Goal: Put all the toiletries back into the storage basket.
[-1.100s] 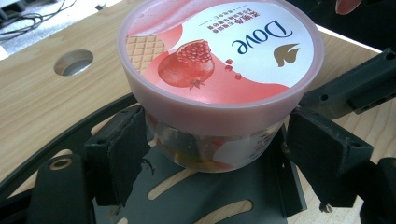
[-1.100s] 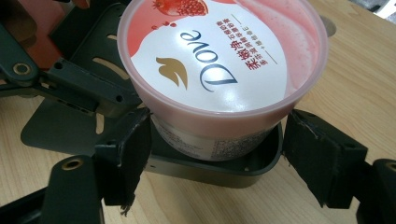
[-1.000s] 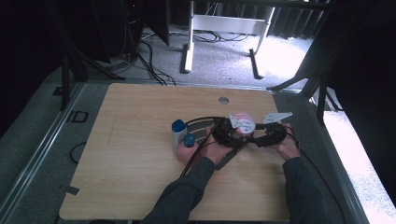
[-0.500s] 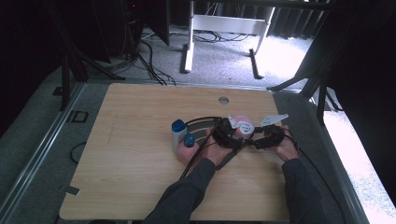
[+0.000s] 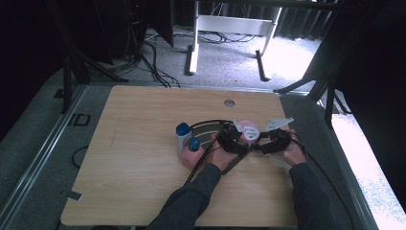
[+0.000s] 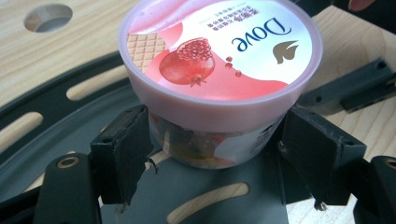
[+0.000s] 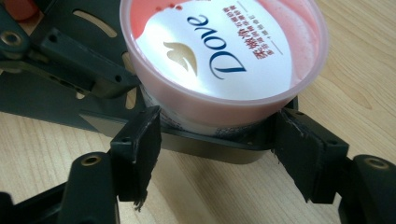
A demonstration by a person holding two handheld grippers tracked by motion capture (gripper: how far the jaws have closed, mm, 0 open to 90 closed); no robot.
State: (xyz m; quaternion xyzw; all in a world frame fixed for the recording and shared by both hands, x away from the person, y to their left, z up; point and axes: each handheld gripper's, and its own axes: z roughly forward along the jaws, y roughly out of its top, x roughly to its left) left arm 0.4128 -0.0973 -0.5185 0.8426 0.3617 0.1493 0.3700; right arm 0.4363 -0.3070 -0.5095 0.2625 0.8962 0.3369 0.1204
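So here's the setup: a pink-lidded Dove cup [image 5: 248, 131] sits upright on the wooden tabletop [image 5: 143, 158], right of centre, perched on a dark slotted plate [image 6: 93, 100] that looks like part of the gripper hardware lying flat, though I can't say exactly what it is. Both grippers have closed in on it from opposite sides. In the left gripper view the cup's body sits dead between the jaws, below the lid rim, and the pads [image 6: 123, 149] are spread either side of it; the left pad looks like it's touching or nearly so, the right one seems a hair off. So the left gripper [image 5: 233, 139] is open around the cup, not squeezing. Same story for the right gripper [image 5: 274, 142]: its jaws straddle the cup's lower body with a visible gap at each side, open. The cup's axis is vertical, so whichever gripper closes will pinch across the round wall just under the lid's overhang. Both are about equally near; my guess is one closes on it while the other backs away. Off to the left, a white bottle with a blue cap [image 5: 182, 136] stands near the person's left hand [image 5: 201, 155], untouched.
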